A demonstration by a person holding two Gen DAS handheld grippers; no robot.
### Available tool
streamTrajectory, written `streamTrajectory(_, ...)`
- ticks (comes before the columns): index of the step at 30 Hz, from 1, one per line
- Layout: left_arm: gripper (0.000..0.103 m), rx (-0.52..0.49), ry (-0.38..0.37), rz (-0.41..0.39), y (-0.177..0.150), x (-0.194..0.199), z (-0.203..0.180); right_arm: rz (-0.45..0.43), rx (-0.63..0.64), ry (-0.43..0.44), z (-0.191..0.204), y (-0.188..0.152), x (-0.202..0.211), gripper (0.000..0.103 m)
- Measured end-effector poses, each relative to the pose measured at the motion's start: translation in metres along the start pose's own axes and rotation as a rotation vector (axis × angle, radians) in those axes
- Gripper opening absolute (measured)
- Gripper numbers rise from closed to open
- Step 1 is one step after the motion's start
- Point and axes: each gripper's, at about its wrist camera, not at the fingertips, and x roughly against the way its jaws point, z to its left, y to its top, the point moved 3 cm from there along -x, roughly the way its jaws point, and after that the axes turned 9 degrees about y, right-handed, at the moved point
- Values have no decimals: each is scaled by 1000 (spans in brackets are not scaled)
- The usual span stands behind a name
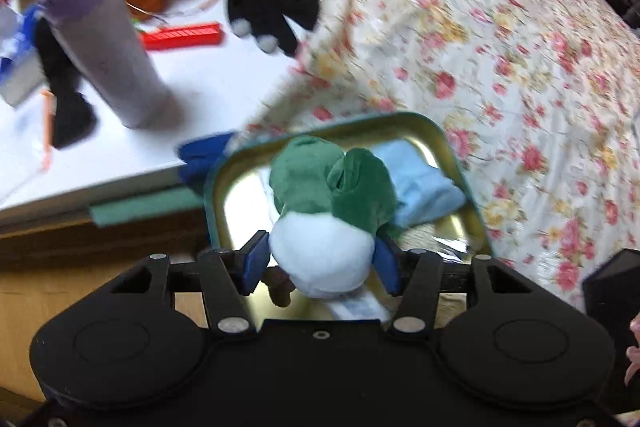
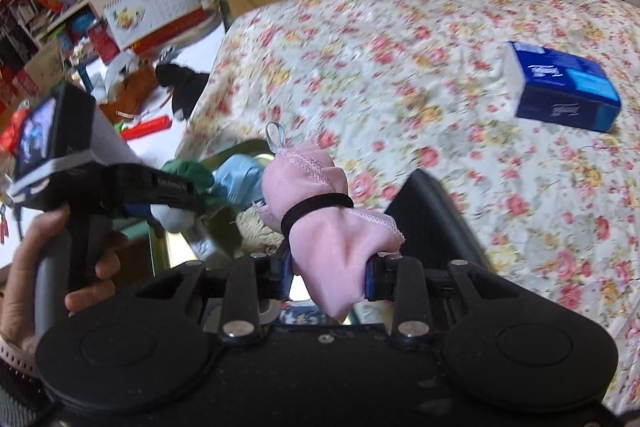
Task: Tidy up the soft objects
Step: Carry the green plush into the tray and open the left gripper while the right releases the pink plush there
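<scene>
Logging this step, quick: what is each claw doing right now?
Left claw: closed on the green and white plush toy, over the tin.
Right claw: closed on the pink cloth bundle.

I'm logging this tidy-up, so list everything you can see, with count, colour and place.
plush: 1, green and white, in left tongs above tin
tin: 1, teal rim, gold inside, at bed edge
blue cloth: 1, light blue, in tin
pink cloth: 1, pink, black band round it, in right tongs
tissue pack: 1, blue, on bedspread
bedspread: 1, floral
flask: 1, purple, on table
glove: 1, black, table edge
table: 1, white
left tongs: shut on plush
right tongs: shut on pink cloth
hand: 1, holding left tongs
</scene>
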Motion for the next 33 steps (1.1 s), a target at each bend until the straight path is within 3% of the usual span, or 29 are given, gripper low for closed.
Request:
streamTrajectory(4,53,24,38,6,0,-4,12,44,12,-4,15,1,-20,30)
streamTrajectory(9,51,61,4,27,1,-7,17,74,28,10,26,4,-37,31)
streamTrajectory(19,51,30,-37,17,3,-4,-1,102,32,29,30,4,-46,31)
streamTrajectory(24,56,50,-45,31,4,-6,0,133,32,36,32,1,-56,31)
streamTrajectory(27,62,72,-31,30,4,-6,5,136,46,46,38,2,-61,38)
streamTrajectory(28,62,76,-28,30,4,-6,6,133,51,43,40,2,-62,44)
streamTrajectory(33,62,78,-29,41,4,-8,7,143,63,26,43,5,-65,44)
